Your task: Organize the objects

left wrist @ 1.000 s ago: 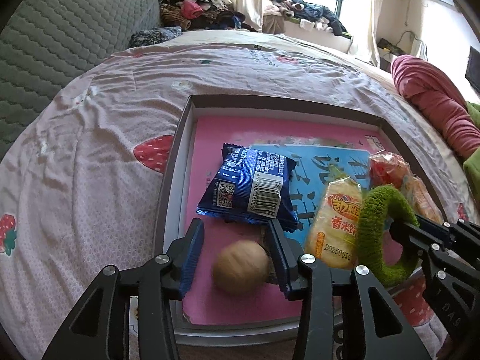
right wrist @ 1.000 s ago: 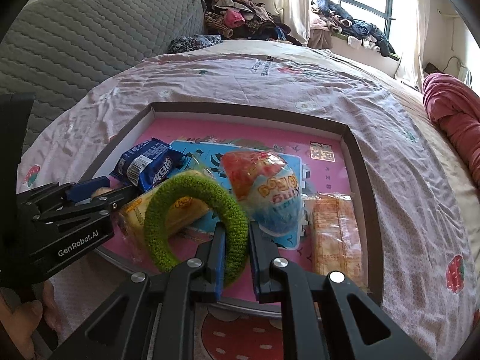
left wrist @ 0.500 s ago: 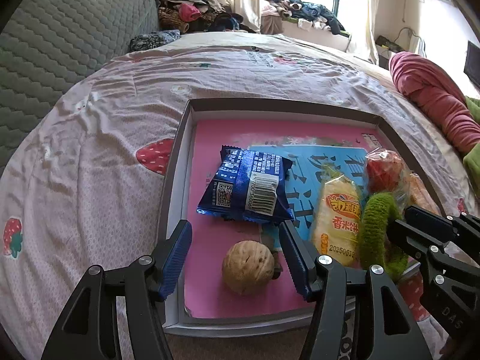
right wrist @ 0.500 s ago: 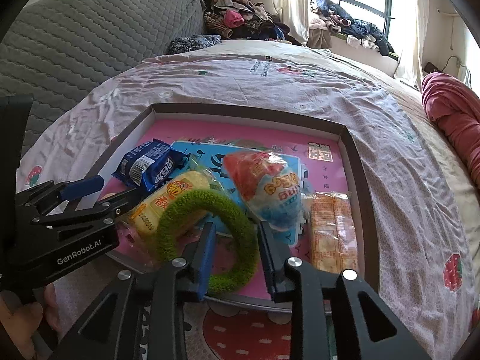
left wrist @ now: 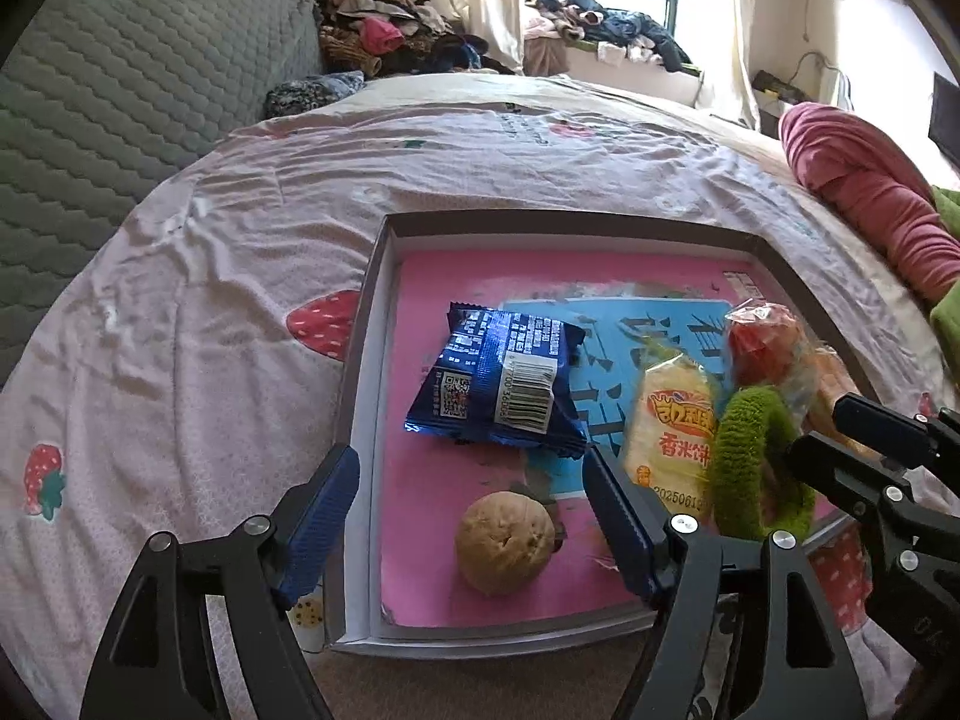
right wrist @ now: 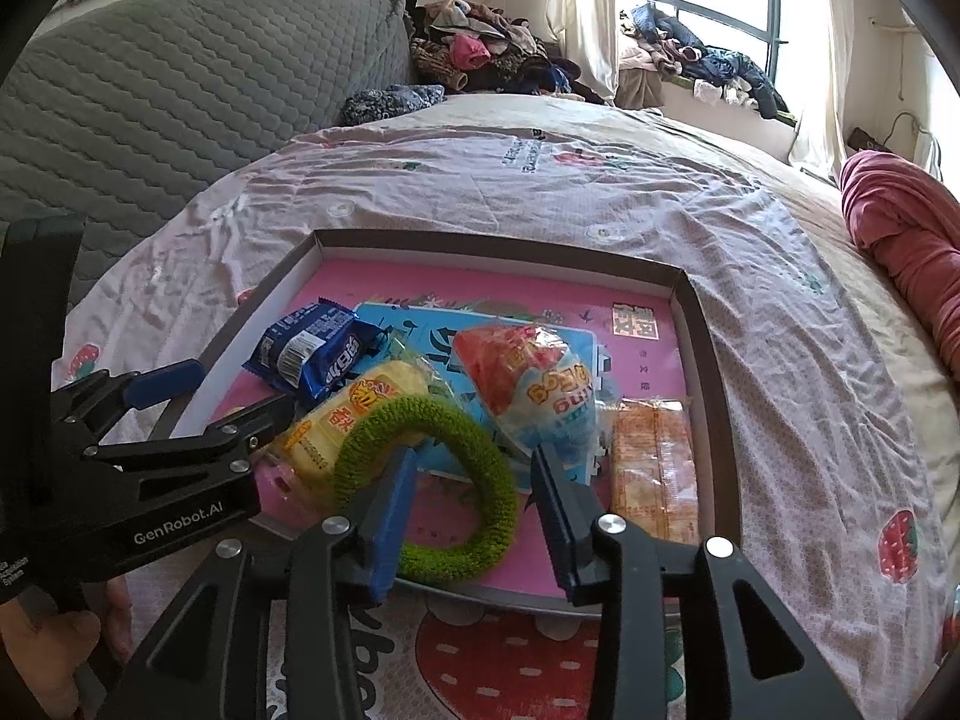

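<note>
Pink-floored tray (left wrist: 384, 276) on a strawberry-print bedsheet (left wrist: 198, 324), holding all six task items.

Left gripper (left wrist: 471, 507): jaws opening, wide apart, astride the walnut (left wrist: 504, 542) at the tray's near left corner without touching it; nothing held. Walnut: one; hard, round, light, likely to roll; best taken across its widest part with both pads square on.

Right gripper (right wrist: 474, 513): jaws opening, roughly half apart, straddling the right arc of the green ring (right wrist: 447, 483), which lies at the near edge and partly overlaps the yellow pack (right wrist: 354, 405); pads clear of it, nothing held. Ring: one; fuzzy, soft, probably compressible and non-slip; any stretch of its band serves as a grip point.

Blue packet (left wrist: 501, 381): one, left of centre, barcode up. Yellow pack: one, right of it. Red-and-blue bag (right wrist: 534, 384): one, far of the ring. Orange wafer pack (right wrist: 654, 468): one, along the right wall. All four wrappers apparently crinkly, slick, light, with crushable contents; safest hold at a sealed end.

Count: one tray, one ring, one walnut, four wrapped snacks.
</note>
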